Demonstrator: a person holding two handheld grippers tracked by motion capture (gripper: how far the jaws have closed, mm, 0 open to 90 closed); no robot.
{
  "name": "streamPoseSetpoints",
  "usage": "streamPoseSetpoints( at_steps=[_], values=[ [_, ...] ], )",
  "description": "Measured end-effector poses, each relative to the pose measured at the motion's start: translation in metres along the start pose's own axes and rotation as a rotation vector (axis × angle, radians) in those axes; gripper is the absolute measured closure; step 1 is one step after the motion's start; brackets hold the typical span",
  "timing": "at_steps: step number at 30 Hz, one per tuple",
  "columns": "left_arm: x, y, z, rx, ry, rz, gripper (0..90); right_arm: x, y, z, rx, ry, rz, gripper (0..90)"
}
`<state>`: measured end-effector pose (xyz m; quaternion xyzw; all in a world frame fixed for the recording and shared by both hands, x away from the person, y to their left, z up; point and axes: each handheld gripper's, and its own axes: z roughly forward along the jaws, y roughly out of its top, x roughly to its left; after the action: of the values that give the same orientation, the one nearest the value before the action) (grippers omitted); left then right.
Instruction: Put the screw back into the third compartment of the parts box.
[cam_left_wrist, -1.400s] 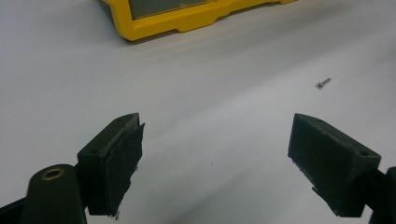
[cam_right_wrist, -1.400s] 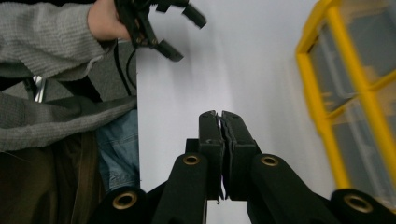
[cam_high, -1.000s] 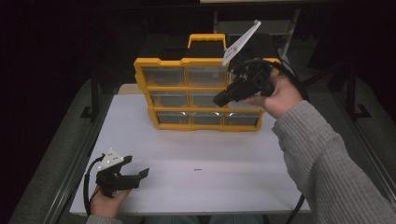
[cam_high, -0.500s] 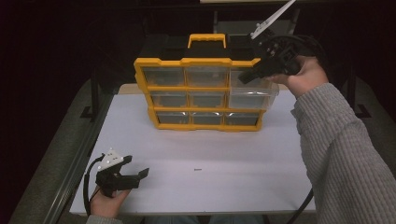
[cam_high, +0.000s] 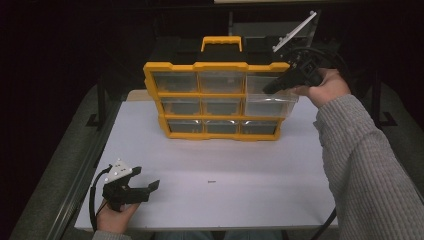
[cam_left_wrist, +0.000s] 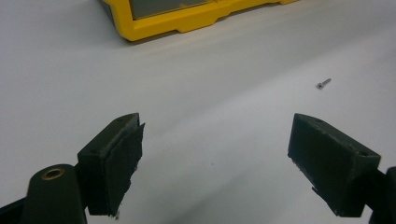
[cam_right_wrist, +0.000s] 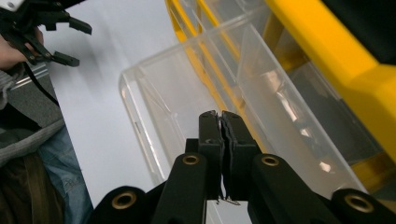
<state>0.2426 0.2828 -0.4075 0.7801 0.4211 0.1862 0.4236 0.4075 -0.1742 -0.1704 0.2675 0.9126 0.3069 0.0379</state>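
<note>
A yellow organizer (cam_high: 220, 66) with clear drawers stands at the back of the white table (cam_high: 225, 160). Its right drawer in the middle row (cam_high: 270, 107) is pulled out and looks empty in the right gripper view (cam_right_wrist: 187, 107). My right gripper (cam_high: 267, 90) hovers just above that drawer, jaws pressed together (cam_right_wrist: 220, 119); I see nothing between the tips. A small screw (cam_high: 211, 181) lies on the table in front. My left gripper (cam_high: 146, 178) rests near the front left corner, open and empty (cam_left_wrist: 215, 135), with the screw (cam_left_wrist: 323, 83) ahead and to its right.
A black handle-topped case sits behind the organizer. The table's left edge has a dark rail (cam_high: 95, 150) beside it. The organizer's yellow base (cam_left_wrist: 187, 23) is at the top of the left gripper view. My left hand and its gripper (cam_right_wrist: 42, 28) appear far off in the right gripper view.
My right gripper has risen and moved right from the front of the middle-right drawer, and that drawer now stands pulled out. The left gripper has stayed put.
</note>
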Motion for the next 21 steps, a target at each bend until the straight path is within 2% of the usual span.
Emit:
streamPoseSetpoints(
  at_steps=[3,8,9,14,21],
  values=[
    [0.000,0.000,0.000,-0.001,0.000,-0.001,17.2,-0.001,-0.001,0.002,-0.002,-0.003,0.006,80.4],
    [0.000,0.000,0.000,-0.001,-0.001,-0.001,17.2,0.001,0.001,-0.003,-0.022,0.006,0.001,79.5],
    [-0.001,0.000,0.000,0.000,-0.003,-0.013,17.2,0.003,0.001,-0.004,-0.027,0.004,-0.002,78.7],
    [-0.002,0.000,0.001,-0.002,-0.004,-0.012,17.2,0.012,0.004,-0.014,-0.088,0.016,-0.029,76.9],
    [-0.001,0.000,0.001,0.006,-0.003,-0.004,17.2,0.026,0.010,-0.024,-0.107,0.021,-0.051,75.3]
  ],
)
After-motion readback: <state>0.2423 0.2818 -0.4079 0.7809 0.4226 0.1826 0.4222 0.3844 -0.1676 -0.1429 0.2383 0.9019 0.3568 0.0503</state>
